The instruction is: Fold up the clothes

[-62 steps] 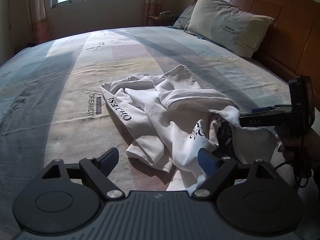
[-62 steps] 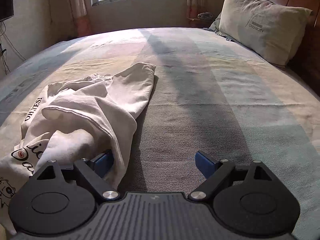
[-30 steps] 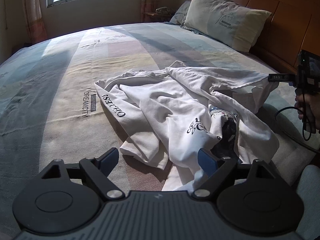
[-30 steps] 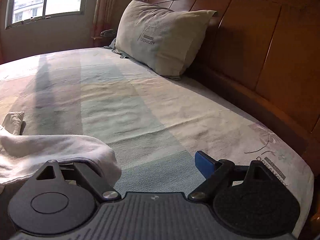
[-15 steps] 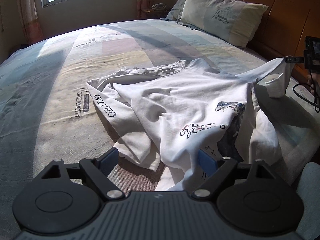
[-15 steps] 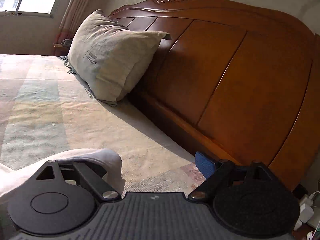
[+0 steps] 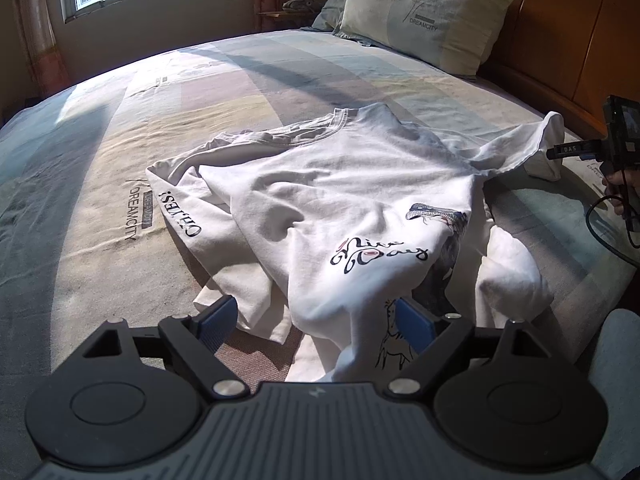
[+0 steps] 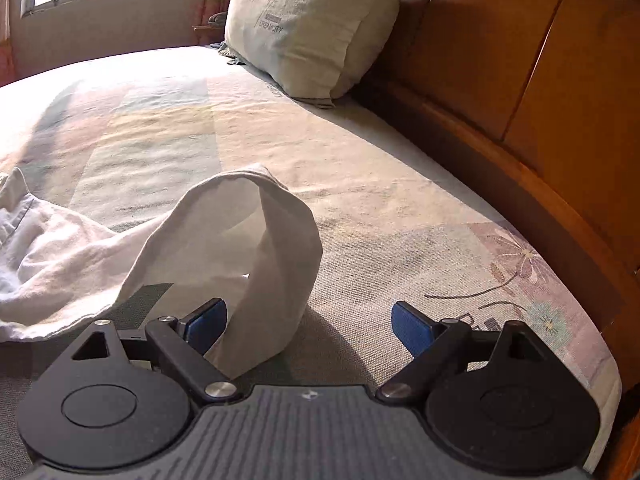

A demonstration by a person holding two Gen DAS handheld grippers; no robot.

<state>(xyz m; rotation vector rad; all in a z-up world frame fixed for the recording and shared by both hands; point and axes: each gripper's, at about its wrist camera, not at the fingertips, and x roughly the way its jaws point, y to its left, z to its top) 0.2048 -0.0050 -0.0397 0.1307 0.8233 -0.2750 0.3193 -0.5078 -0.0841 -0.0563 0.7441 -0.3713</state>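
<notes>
A white T-shirt (image 7: 340, 184) lies print side up near the foot of the bed (image 7: 120, 128), its body partly spread, one sleeve (image 8: 256, 240) drawn out toward the headboard (image 8: 540, 100), the other side bunched with folds tucked under; the right gripper (image 8: 308, 324) stands wide open, the sleeve's cuff draped against its left finger (image 8: 206, 322) with nothing pinched; the left gripper (image 7: 316, 320) is likewise spread wide, cloth lying between its fingers but not clamped. The shirt reads as mid-flattening, so the work goes best if the sleeve settles flat and straight out from the shoulder, and the crumpled hem and hidden sleeve get pulled level before any fold, keeping the fabric taut yet not dragging the whole shirt across the sheet. The near hem is cut off behind the left gripper's body; the layers under the lettered sleeve cannot be sorted out; the person's hand (image 7: 624, 184) shows only at the frame edge.
</notes>
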